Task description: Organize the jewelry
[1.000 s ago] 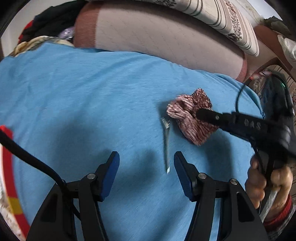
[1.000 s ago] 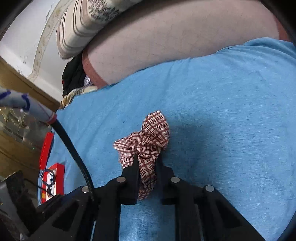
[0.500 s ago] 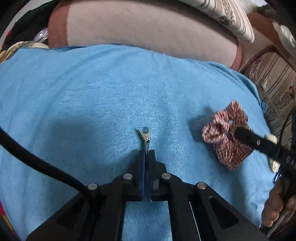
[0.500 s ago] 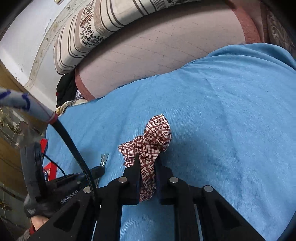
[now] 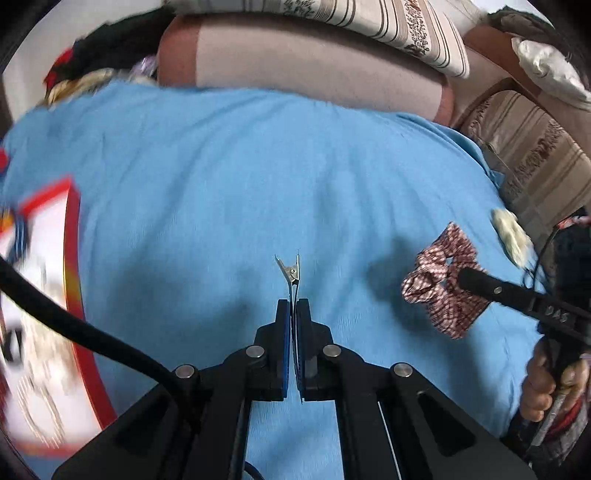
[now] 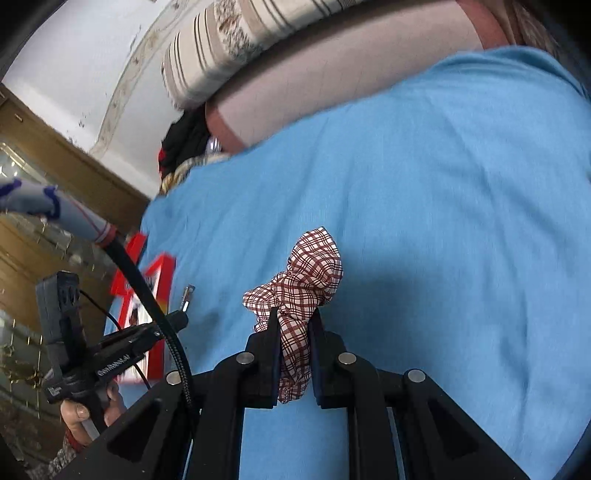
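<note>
Two hand-held black grippers work above a bed covered in a smooth, lightly creased sky-blue knit sheet [image 5: 229, 177]. The left gripper [image 5: 294, 308] has its blue-padded jaws pressed together on a slim silver metal alligator hair clip [image 5: 290, 272], whose pointed, hinged end sticks out ahead of the pads, clear of the sheet. The right gripper [image 6: 294, 319] has its jaws clamped on a soft, gathered red-and-white checked fabric scrunchie [image 6: 303, 280], bunched above the pads with a tail hanging between them; the left camera shows the scrunchie [image 5: 439, 288] held above the sheet, well to the right of the clip.

Half a second ago the clip sat in the same closed grip; since then the view has swung left, and a red-rimmed flat tray with a blurred white printed face [image 5: 74, 258] has come into sight at the bed's left edge. A second ago the left jaws stood wide apart over the clip lying on the sheet.

Beyond the sheet runs a pale pink quilted mattress edge with brick-red end bands [image 5: 314, 66], topped by a cream bolster with brown stripes and floral print [image 5: 388, 26]. A heap of dark clothes [image 6: 184, 136] lies at the far corner; a white wall and brown wooden frame [image 6: 74, 162] stand behind.
</note>
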Demonstrator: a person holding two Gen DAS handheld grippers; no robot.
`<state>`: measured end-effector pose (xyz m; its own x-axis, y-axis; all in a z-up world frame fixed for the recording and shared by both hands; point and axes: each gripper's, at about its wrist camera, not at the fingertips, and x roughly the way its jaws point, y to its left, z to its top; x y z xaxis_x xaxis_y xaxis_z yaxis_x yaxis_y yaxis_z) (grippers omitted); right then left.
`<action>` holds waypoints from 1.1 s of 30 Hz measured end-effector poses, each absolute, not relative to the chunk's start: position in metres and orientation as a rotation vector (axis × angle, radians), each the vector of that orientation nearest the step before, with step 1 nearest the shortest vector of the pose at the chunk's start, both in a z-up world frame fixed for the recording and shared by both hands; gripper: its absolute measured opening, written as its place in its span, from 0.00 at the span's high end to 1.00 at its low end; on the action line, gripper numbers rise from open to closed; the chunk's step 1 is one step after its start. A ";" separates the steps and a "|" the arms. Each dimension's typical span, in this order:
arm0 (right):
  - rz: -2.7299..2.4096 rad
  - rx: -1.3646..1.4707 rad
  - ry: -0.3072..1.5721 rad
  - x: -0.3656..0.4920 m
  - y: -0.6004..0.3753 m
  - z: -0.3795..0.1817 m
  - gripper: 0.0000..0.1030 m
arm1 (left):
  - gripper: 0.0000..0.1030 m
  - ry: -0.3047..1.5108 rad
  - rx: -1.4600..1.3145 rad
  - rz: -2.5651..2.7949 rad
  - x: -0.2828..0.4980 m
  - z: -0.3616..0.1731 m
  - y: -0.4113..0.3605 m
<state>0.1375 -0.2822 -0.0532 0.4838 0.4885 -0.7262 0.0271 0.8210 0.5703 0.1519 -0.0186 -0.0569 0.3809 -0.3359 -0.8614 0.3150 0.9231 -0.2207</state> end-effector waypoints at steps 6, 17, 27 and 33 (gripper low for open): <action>0.165 0.344 1.052 0.105 -0.260 -0.064 0.49 | 0.82 1.129 -0.029 -0.357 0.125 -0.083 0.004; 0.094 0.373 0.984 0.071 -0.272 -0.055 0.37 | 0.45 1.066 -0.055 -0.298 0.096 -0.074 0.031; 0.084 0.324 1.013 0.098 -0.252 -0.066 0.37 | 0.46 1.100 -0.049 -0.320 0.118 -0.096 0.009; 0.086 0.273 1.026 0.107 -0.237 -0.073 0.47 | 0.94 1.095 -0.036 -0.316 0.123 -0.099 0.007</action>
